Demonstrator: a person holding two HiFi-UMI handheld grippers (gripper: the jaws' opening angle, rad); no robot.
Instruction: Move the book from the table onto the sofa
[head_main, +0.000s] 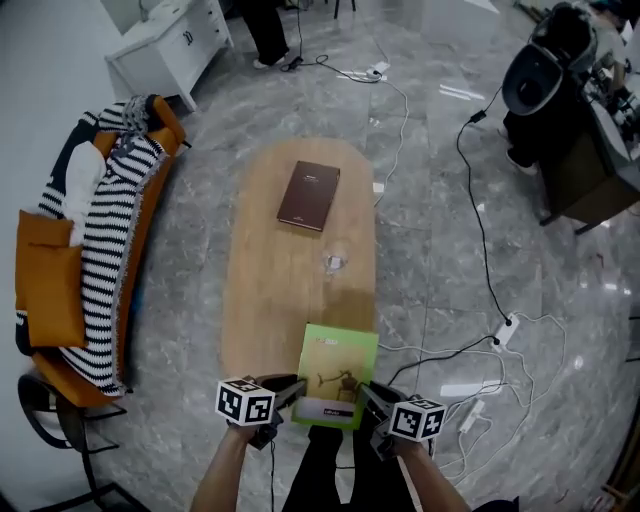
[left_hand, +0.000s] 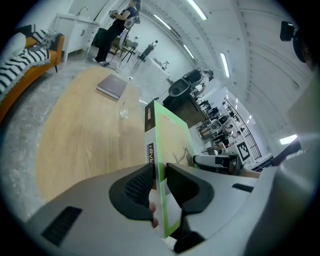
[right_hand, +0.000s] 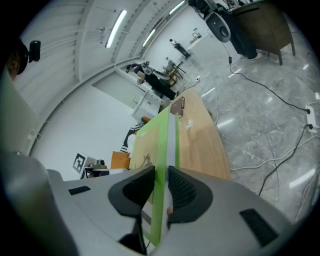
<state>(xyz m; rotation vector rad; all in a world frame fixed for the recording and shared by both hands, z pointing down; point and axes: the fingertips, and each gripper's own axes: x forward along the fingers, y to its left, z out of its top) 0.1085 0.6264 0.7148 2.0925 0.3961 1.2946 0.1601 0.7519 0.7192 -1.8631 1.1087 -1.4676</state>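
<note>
Progress: pickup judged done, carry and set-down left. Holding green book (head_main: 338, 375) over the near end of the table (head_main: 262, 300), apparently clear of the wood rather than resting on it. Clamped from both sides: left gripper (head_main: 296, 388) closed on the spine-side edge, right gripper (head_main: 372, 397) closed on the opposite edge. Checked in each gripper view: book seen edge-on, a ribbed pad (left_hand: 139, 184) pressed against each cover, no gap visible on either side. Grip judged firm enough for a two-handed carry. Not yet at the sofa (head_main: 135, 235), which runs along the left side of the table with a strip of floor between. Seat largely taken up by a striped blanket (head_main: 105, 250) and orange cushions (head_main: 48, 290), so a flat landing spot needs picking; none confirmed from here. Also noted: brown book (head_main: 309, 195) lying flat near the far end of the table, untouched, and a small clear object (head_main: 335, 262) near the middle of the table, too small to identify. Cannot tell whether the brown book belongs to the task as well. Remaining: swing left of the table, lower onto the sofa, release both grips.
</note>
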